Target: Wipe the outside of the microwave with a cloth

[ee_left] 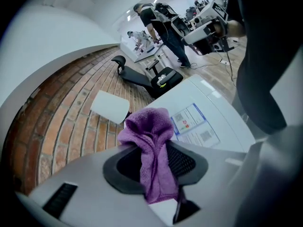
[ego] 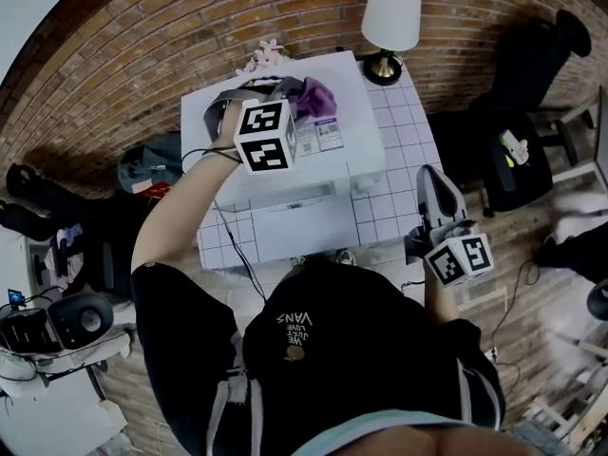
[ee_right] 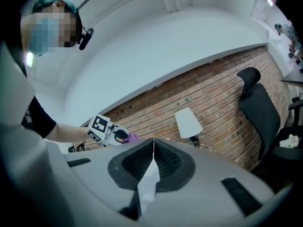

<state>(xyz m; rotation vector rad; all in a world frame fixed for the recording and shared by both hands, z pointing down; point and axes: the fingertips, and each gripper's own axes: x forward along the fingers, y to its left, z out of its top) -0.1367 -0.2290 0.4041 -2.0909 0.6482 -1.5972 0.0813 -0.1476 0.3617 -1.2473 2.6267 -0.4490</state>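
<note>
While your left gripper (ee_left: 156, 159) pinches the purple cloth (ee_left: 149, 129) over the microwave (ego: 356, 131), your closed, empty right gripper (ee_right: 153, 150) hangs farther off.

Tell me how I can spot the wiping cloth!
Find the white microwave in front of the brick wall. Over its top, the left gripper has its jaws shut on the cloth. It is the only purple, fuzzy thing there, next to the flat printed stickers.

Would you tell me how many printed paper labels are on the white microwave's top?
2. One printed paper label and another lie side by side on the white microwave, beside the purple cloth; more could hide beneath it.
</note>
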